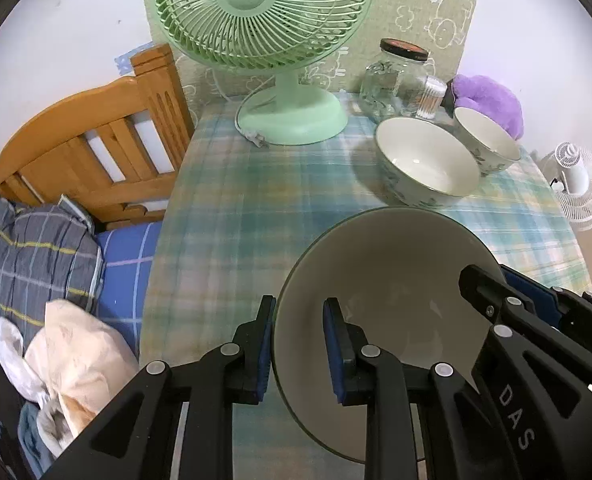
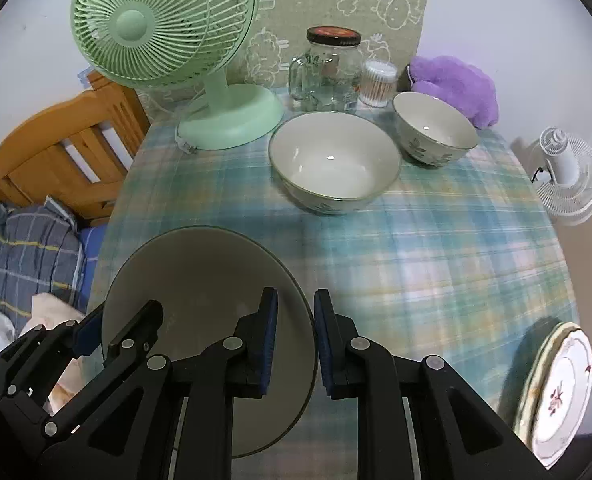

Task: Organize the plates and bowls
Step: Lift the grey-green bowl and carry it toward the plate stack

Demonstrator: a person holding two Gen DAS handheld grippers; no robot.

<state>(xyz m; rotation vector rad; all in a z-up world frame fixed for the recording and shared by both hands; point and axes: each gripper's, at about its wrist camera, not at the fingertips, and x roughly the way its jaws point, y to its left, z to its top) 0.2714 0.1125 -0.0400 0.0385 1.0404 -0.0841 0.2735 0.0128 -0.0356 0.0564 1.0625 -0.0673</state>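
Both the left tongs [image 1: 299, 350] and right tongs [image 2: 294, 344] pinch opposite rims of one grey plate [image 2: 200, 280].

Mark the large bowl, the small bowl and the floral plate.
large bowl [image 2: 331, 164], right wrist view, on its inner bottom.
small bowl [image 2: 435, 126], right wrist view, on its inner wall.
floral plate [image 2: 561, 390], right wrist view, on its flat centre.

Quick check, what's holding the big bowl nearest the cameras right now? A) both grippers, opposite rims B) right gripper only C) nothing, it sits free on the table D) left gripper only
A: the left gripper straddles one rim of the big bowl and the right gripper straddles the opposite rim, each with one pad inside and one outside.
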